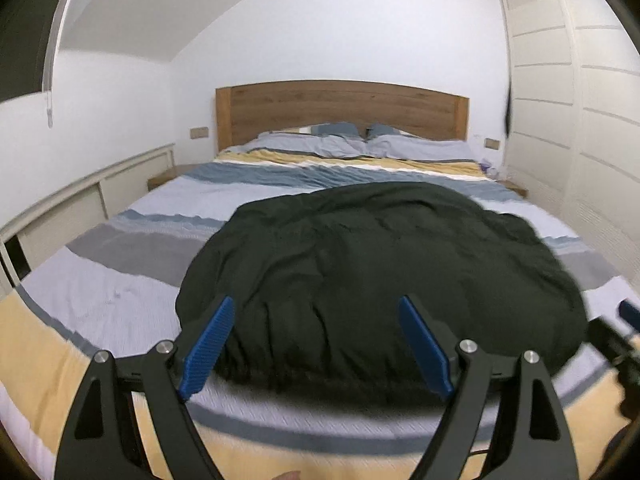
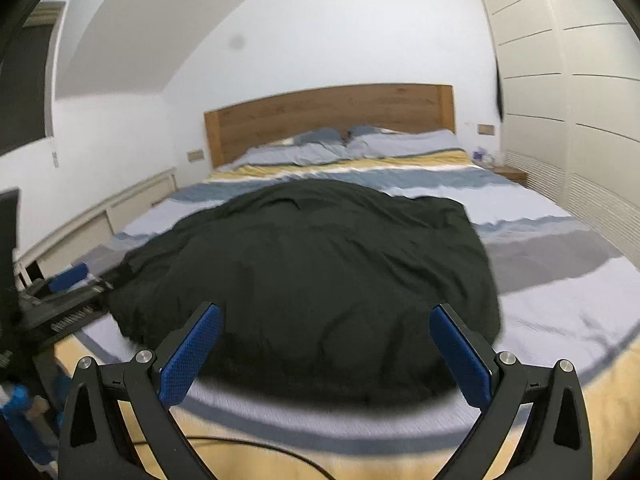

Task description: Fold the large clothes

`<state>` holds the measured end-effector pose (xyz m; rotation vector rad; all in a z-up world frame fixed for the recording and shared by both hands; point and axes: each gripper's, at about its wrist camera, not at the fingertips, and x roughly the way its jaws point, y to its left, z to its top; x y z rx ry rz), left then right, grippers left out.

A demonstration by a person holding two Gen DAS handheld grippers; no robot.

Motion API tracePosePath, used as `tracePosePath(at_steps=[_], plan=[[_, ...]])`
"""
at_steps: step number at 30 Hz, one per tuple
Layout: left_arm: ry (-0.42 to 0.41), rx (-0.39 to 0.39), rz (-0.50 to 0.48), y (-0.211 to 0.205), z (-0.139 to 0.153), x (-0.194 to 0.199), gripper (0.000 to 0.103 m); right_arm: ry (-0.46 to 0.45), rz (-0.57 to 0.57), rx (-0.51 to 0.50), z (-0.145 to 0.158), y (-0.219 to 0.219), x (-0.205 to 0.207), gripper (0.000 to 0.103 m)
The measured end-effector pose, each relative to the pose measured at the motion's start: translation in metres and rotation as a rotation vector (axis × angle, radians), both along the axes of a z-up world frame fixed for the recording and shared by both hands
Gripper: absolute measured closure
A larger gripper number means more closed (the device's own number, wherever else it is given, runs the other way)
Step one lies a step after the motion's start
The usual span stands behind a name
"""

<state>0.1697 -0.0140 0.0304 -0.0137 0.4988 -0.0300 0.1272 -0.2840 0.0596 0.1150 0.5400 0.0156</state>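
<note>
My left gripper (image 1: pixel 316 304) hangs with its blue ribbed pads spread wide, holding nothing, above the near hem of the large dark green, wrinkled garment (image 1: pixel 372 264) that lies spread flat on the striped blue, grey and yellow bedspread (image 1: pixel 120 292). My right gripper (image 2: pixel 326 312) is likewise splayed and empty (its view is blurred) over the same garment's near edge (image 2: pixel 304 280). A wooden headboard (image 1: pixel 340 112) stands beyond.

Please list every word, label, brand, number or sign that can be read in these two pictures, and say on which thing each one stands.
There are none to read.
Dark garment: no print, tag or logo shows.
Striped bedcover: only a pattern, no letters.
Left gripper and right gripper: plain blue pads, no marking.
Wall plates beside the headboard: too small to tell.
</note>
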Motion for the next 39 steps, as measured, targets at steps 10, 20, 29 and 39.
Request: tracePosePath(at_steps=[10,20,29,39], plan=[[0.009,0.007,-0.072,-0.001,0.043,-0.088,0.019,0.059,-0.041,-0.052,0.032,0.004,-0.066,0.001],[0.019,0.011,-0.083,0.007,0.058,-0.153,0.019,0.056,-0.042,-0.097,0.062,0.011,-0.113,0.001],[0.024,-0.006,-0.065,0.026,0.068,-0.184,0.019,0.053,-0.042,-0.141,0.078,0.019,-0.146,0.001],[0.023,0.002,-0.046,0.044,0.071,-0.212,0.019,0.053,-0.038,-0.151,0.086,0.027,-0.171,0.001]])
